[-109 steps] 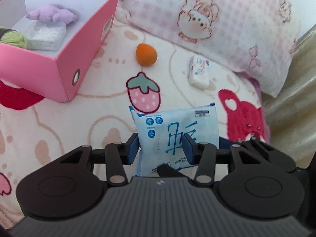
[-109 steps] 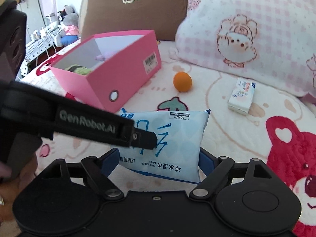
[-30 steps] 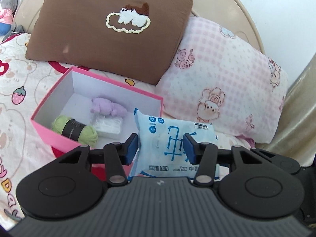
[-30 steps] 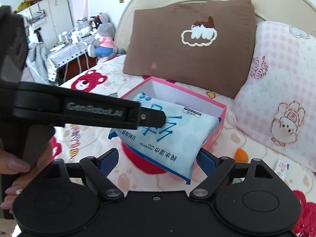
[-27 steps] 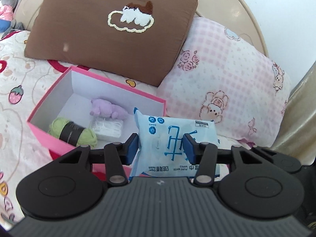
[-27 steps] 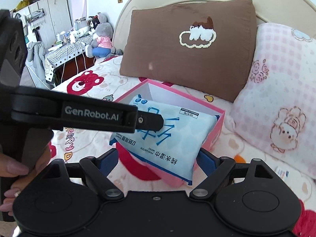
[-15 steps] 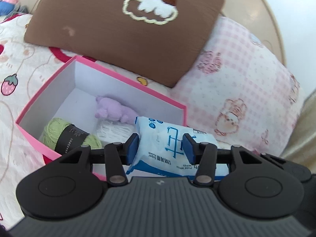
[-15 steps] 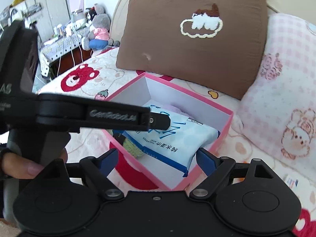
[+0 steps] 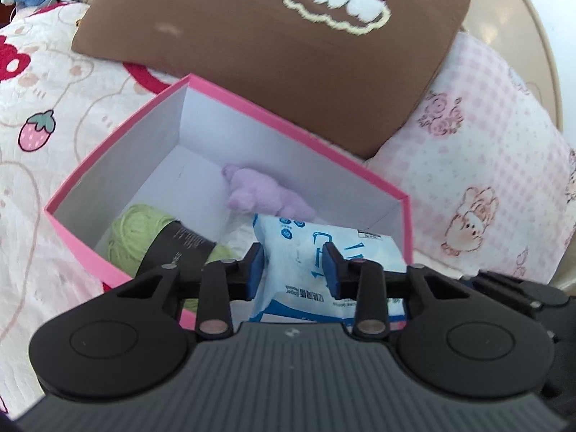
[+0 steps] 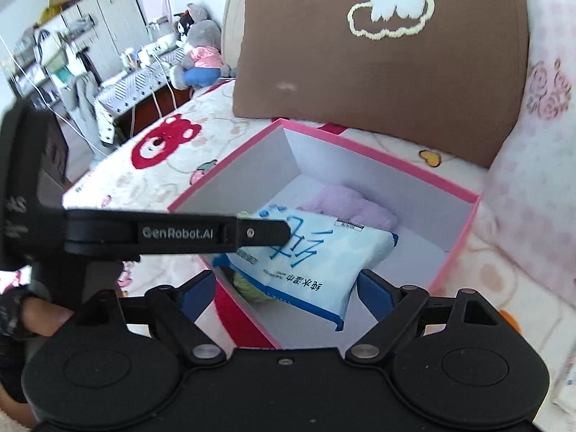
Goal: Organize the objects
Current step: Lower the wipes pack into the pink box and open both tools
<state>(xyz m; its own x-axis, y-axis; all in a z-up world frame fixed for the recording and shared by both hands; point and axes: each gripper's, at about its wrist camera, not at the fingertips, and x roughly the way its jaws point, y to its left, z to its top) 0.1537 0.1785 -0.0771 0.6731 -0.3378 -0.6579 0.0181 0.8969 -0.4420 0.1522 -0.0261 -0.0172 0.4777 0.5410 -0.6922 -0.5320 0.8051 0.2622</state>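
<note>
While the left gripper (image 9: 293,264) squeezes it, jaws closing, the pale-blue wipes pack (image 10: 309,252) tilts into the pink box (image 10: 460,237), long axis toward the far right corner; right gripper (image 10: 288,289) open wide.

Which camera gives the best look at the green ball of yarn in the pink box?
The left wrist view: the green ball of yarn with its black label shows openly. In the right wrist view only a sliver peeks from under the pale blue wipes packet.
</note>
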